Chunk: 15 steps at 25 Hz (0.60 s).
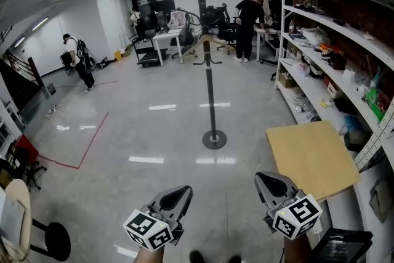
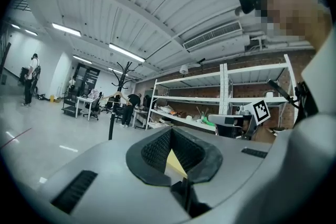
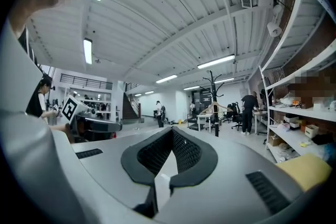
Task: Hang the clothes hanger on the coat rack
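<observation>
Big open workshop floor with shelving down the right side. The coat rack stands dead ahead of us in the middle of it, well apart from both grippers.

The clothes hanger looks like it's already on the rack, hooked partway up the pole, below the top prongs. Its long axis runs roughly side to side across our view (it's small at this range, so we can't vouch for how well the hook sits).

The rack's base lines up between the two grippers, so we'd say neither hand is clearly nearer.

Down at the bottom edge, the left gripper has its jaws closed with nothing between them. Same for the right gripper, which hangs just beside the tan tabletop without touching it.
</observation>
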Motion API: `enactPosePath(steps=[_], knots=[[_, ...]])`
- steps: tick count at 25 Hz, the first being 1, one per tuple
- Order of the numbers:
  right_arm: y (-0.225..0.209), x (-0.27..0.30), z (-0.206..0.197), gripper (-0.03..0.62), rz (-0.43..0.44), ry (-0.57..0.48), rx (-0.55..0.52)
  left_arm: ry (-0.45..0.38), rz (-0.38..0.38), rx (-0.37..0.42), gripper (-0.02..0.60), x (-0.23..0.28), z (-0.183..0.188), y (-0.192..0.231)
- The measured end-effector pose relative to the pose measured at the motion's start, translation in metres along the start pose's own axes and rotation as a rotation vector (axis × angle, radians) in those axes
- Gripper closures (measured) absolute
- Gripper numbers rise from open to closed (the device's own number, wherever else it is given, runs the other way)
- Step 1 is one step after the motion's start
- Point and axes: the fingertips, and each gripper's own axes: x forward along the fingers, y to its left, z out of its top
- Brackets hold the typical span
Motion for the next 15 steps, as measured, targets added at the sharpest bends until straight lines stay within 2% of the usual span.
enactPosePath(steps=[5,10,15], knots=[[0.000,-0.004,0.005,0.588,-0.045,-0.007,0.001,-0.016,-0.015,0.011,0.583,-0.007,0.008,0.001],[0.016,0.000,0.010,0.588,-0.051,-0.013,-0.022,-0.044,-0.024,0.026,0.583,-0.026,0.017,0.009],[0.026,0.007,0.011,0.588,-0.062,-0.004,-0.006,-0.025,-0.040,0.010,0.583,-0.033,0.013,0.015]])
